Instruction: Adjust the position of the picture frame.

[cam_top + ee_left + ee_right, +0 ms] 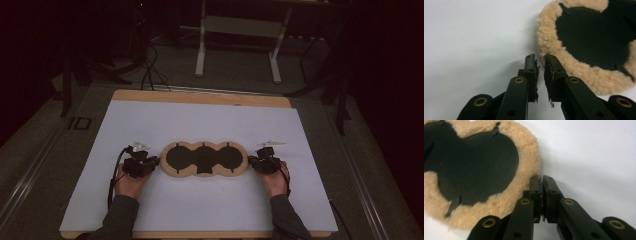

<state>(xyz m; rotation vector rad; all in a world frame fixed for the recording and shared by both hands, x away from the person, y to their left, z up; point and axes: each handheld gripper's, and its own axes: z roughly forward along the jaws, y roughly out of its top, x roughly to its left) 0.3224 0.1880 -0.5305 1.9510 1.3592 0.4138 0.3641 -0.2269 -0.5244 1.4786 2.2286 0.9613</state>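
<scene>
Fleece pad (205, 159), the three-lobed one with the tan woolly border and dark centre, lies flat on the white sheet (200, 120) near the middle of the table (200, 96), a bit toward my near side. Nothing about it looks lifted, folded or turned yet, so I judge the work is at its very start.

My left gripper (150, 162) sits at the pad's left end and my right gripper (254, 161) at its right end, each just beside the fleece rim. In the left gripper view (540, 61) the jaws stand slightly parted with a narrow gap, nothing between them, tips right at the woolly edge. In the right gripper view (541, 180) the jaws are nearly pressed together, again with nothing caught, resting against the rim rather than pinching it.

So neither end is gripped. What I have left, as I read it: open wider, get each pair of jaws around the border, clamp, and then do whatever moving the pad needs. All of that is ahead.
</scene>
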